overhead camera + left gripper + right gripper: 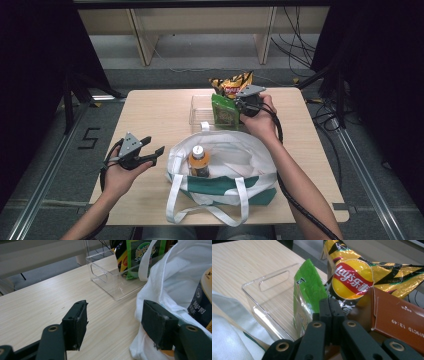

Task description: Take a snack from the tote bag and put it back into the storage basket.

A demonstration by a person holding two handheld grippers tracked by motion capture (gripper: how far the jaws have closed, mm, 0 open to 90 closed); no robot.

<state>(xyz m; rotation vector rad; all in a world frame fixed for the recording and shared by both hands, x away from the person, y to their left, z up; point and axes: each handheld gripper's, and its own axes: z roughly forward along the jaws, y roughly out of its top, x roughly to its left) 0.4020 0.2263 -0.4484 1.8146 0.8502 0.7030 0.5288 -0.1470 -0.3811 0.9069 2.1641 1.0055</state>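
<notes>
A white tote bag with green trim (pixel 225 165) lies open at the table's near middle, an orange-capped bottle (pixel 199 161) standing inside it. Behind it is a clear plastic bin (pixel 200 107). A green snack packet (pixel 223 111) stands upright at the bin's right end, and my right gripper (pixel 239 106) is shut on its edge. In the right gripper view the pads (pixel 324 311) meet against the packet's sealed edge (pixel 308 290). My left gripper (pixel 152 147) hovers open left of the bag, nothing between its jaws (pixel 113 325).
A yellow Lay's chips bag (pixel 232 84) rests behind the bin, and beside it in the right gripper view is a brown carton (pixel 397 317). The bag's handles (pixel 205 210) hang toward the near table edge. Bare wood lies left of the bin (pixel 105 280).
</notes>
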